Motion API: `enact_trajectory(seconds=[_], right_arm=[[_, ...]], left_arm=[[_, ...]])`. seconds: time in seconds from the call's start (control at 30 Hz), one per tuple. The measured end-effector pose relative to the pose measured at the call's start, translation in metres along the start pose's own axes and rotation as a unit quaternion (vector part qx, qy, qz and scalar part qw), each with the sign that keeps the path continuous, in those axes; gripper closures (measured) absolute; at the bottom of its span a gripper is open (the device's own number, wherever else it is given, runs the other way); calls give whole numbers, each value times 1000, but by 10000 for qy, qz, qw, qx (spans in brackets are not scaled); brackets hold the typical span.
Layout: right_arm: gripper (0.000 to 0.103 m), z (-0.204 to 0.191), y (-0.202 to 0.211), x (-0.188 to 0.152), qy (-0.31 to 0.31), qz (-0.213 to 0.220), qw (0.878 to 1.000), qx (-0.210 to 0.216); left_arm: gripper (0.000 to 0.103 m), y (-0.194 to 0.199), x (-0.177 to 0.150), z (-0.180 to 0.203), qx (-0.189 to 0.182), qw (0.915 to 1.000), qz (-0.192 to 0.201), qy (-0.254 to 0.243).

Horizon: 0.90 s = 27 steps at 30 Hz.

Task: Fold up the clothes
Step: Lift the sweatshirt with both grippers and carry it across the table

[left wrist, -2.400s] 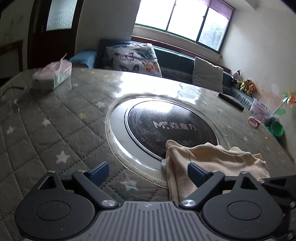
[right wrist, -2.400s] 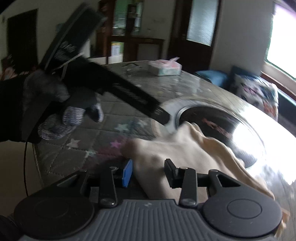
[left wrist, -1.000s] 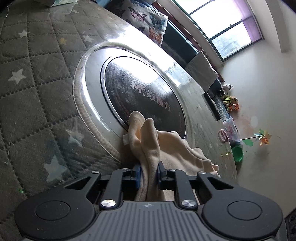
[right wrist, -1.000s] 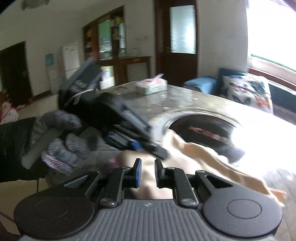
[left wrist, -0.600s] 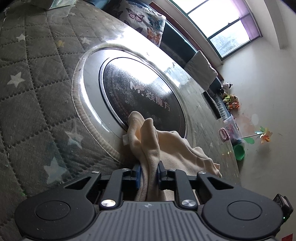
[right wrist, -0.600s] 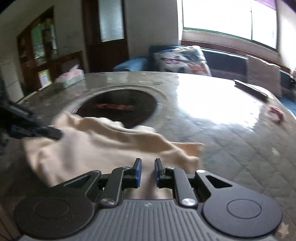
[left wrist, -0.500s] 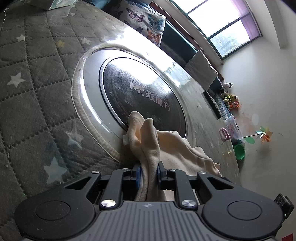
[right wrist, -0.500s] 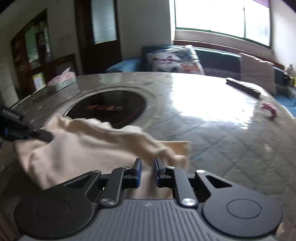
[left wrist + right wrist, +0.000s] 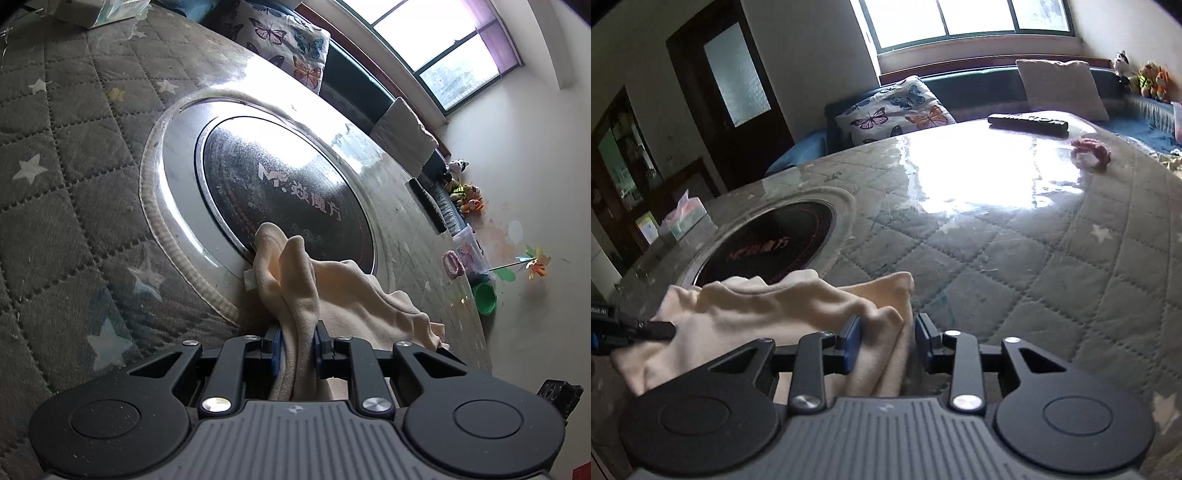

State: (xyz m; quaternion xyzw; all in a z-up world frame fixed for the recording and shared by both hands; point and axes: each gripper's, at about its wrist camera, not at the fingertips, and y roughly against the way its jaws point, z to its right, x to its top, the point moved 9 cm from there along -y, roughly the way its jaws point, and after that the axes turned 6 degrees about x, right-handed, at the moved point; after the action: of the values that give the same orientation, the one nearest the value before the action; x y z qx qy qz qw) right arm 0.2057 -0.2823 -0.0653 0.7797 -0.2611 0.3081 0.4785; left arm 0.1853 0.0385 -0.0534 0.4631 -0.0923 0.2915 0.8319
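Since a second ago our right gripper (image 9: 886,341) has swung from beside the left gripper (image 9: 297,345) to the cream garment's (image 9: 343,291) far corner. From the left wrist, we clamp a bunched fold of that garment, draped over the round hob's (image 9: 288,184) near rim on the table (image 9: 55,177). From the right wrist, our jaws are opening, cloth lying loose between them.

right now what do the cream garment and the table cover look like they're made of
Cream garment: soft, matte, fleece-like knit, judging by its fuzzy nap and limp, rounded folds. Table cover: grey quilted fabric with stitched diamonds and stars, seemingly under a clear glossy sheet, since it mirrors the window.
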Motion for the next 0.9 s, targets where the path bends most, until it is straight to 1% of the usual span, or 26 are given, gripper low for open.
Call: enact_trajectory(seconds=[0.03, 0.07, 0.17, 0.27, 0.37, 0.5, 0.7, 0.9], right_arm=[[74, -3, -1, 0, 4, -4, 10000, 28], [85, -4, -2, -1, -1, -30, 10000, 65], [93, -6, -1, 1, -40, 4, 10000, 87], [94, -7, 10, 9, -75, 178, 9997, 155], [94, -6, 23, 20, -14, 373, 9992, 136], [95, 2, 38, 36, 64, 545, 9985, 20], [95, 33, 61, 65, 148, 806, 9960, -354], [95, 78, 83, 97, 80, 1047, 9910, -835]], left_arm=[[85, 0, 0, 1, 40, 10000, 4, -23], [85, 0, 0, 3, 85, 10000, 7, -42], [86, 1, 2, 11, 152, 9998, 29, -125], [87, 5, 10, 29, 104, 9994, 94, -308], [87, 4, 15, 49, 16, 9986, 148, -500], [88, -10, 19, 81, -20, 9974, 106, -715], [89, -40, 25, 137, -171, 9950, 22, -985], [89, -75, 31, 190, -249, 9914, -80, -1284]])
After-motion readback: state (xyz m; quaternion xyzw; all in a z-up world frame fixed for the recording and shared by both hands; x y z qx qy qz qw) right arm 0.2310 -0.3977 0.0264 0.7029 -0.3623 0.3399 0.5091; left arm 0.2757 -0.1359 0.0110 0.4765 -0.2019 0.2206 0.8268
